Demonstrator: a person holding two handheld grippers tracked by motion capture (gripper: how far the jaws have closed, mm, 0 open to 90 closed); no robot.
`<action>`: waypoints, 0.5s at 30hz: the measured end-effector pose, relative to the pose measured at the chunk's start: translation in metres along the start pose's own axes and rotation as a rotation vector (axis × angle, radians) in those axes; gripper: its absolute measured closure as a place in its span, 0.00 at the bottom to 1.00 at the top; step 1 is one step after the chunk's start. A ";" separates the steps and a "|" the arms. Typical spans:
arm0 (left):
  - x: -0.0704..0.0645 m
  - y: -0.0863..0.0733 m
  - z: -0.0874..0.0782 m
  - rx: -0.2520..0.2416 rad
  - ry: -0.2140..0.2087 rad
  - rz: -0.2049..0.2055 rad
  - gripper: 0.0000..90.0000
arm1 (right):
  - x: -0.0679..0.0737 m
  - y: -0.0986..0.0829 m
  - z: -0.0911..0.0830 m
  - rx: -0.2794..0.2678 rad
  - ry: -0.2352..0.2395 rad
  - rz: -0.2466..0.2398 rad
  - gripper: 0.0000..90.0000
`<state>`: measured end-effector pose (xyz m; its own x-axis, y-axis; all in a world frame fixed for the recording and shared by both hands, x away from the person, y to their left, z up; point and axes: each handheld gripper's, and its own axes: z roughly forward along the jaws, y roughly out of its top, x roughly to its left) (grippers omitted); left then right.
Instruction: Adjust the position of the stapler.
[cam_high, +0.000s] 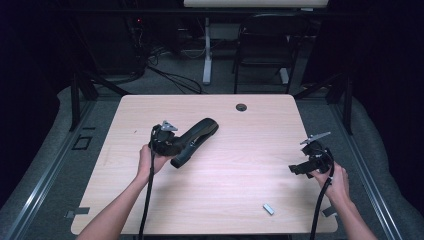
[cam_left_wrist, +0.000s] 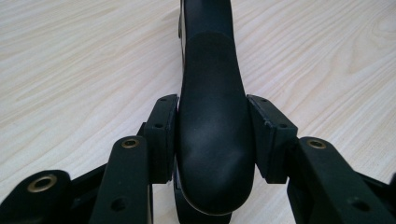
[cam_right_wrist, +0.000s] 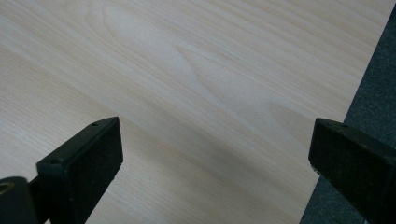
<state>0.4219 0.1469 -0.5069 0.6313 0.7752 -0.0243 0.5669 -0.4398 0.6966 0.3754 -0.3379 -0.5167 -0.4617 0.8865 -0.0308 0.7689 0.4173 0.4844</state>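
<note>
A long black stapler (cam_high: 198, 136) lies slanted on the light wooden table (cam_high: 230, 185), left of centre. My left gripper (cam_high: 175, 146) is shut on its near end. In the left gripper view both pads (cam_left_wrist: 163, 135) press against the sides of the stapler's rounded black body (cam_left_wrist: 212, 154), which stretches away over the wood. My right gripper (cam_high: 298, 169) hangs near the table's right edge with its jaws wide apart. In the right gripper view (cam_right_wrist: 215, 154) nothing but bare wood lies between them.
A small grey metal strip (cam_high: 269, 209) rests near the front right of the table. A round cable hole (cam_high: 241, 107) sits at the far edge. Beyond the table stand a black chair (cam_high: 265, 45) and a white desk leg (cam_high: 207, 50). Grey floor (cam_right_wrist: 369, 98) borders the table's right edge.
</note>
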 end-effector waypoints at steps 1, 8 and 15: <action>0.000 0.000 0.000 0.002 0.000 -0.001 0.63 | 0.000 0.000 0.000 0.001 0.001 -0.001 0.03; 0.000 -0.002 -0.005 0.016 -0.001 0.001 0.63 | 0.000 -0.001 0.000 0.014 -0.009 -0.019 0.03; -0.001 -0.008 -0.011 0.028 0.003 -0.004 0.63 | 0.002 0.000 0.000 0.013 -0.005 -0.016 0.03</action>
<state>0.4110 0.1545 -0.5043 0.6279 0.7779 -0.0249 0.5839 -0.4497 0.6758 0.3745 -0.3364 -0.5172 -0.4721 0.8805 -0.0425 0.7669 0.4340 0.4727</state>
